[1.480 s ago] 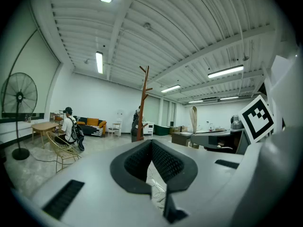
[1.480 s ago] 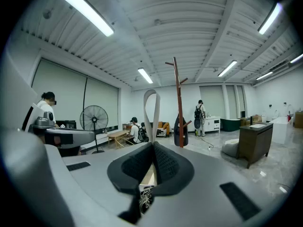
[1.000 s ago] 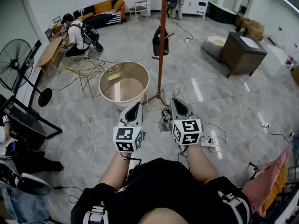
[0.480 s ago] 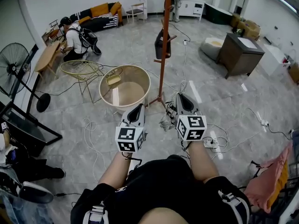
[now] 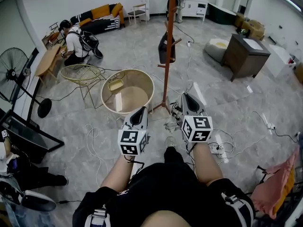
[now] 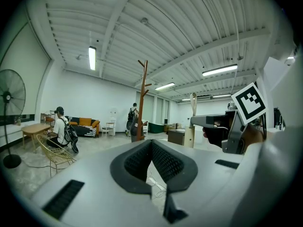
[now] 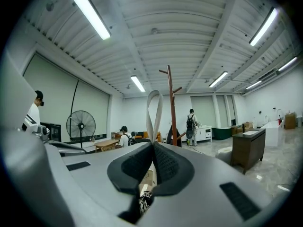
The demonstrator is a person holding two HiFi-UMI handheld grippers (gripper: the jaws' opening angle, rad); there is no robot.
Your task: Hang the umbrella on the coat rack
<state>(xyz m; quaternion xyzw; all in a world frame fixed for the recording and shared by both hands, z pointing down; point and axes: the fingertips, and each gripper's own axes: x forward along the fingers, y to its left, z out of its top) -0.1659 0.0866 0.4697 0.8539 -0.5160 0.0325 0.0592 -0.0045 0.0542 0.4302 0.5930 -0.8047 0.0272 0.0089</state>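
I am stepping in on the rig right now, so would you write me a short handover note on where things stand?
Left claw: shut, empty.
Right claw: shut on the pale strap loop of the small folded patterned umbrella, which dangles below it.
Tall orange-brown wooden coat rack: upright ahead, beyond both claws and clear of the umbrella. A dark item already hangs on it.
Done: umbrella picked up by its loop.
Left: step closer, lift the loop over a free peg, then open the right claw.
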